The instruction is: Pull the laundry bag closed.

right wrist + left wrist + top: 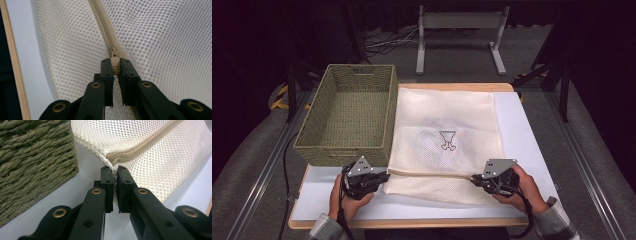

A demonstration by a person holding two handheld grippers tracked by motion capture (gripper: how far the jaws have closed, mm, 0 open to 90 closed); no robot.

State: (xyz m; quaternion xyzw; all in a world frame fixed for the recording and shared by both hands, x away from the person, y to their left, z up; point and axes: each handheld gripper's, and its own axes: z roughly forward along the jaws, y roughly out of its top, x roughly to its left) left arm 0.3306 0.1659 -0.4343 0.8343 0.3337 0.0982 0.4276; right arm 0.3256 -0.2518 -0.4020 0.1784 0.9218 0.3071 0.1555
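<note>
Fingers (pixel 126 183) of the left gripper (pixel 382 176) are clenched on the mesh bag (pixel 447 140) at its zipper's (pixel 147 143) end, low and left of centre in the high view. Fingers (pixel 126 72) of the right gripper (pixel 475 178) pinch the zipper pull (pixel 114 65), lower right. Cream-coloured, the bag lies flat on the table (pixel 524 135), mid-frame, just beside the basket (pixel 349 112) at upper left.

Bright tabletop; dark, dim surroundings
</note>
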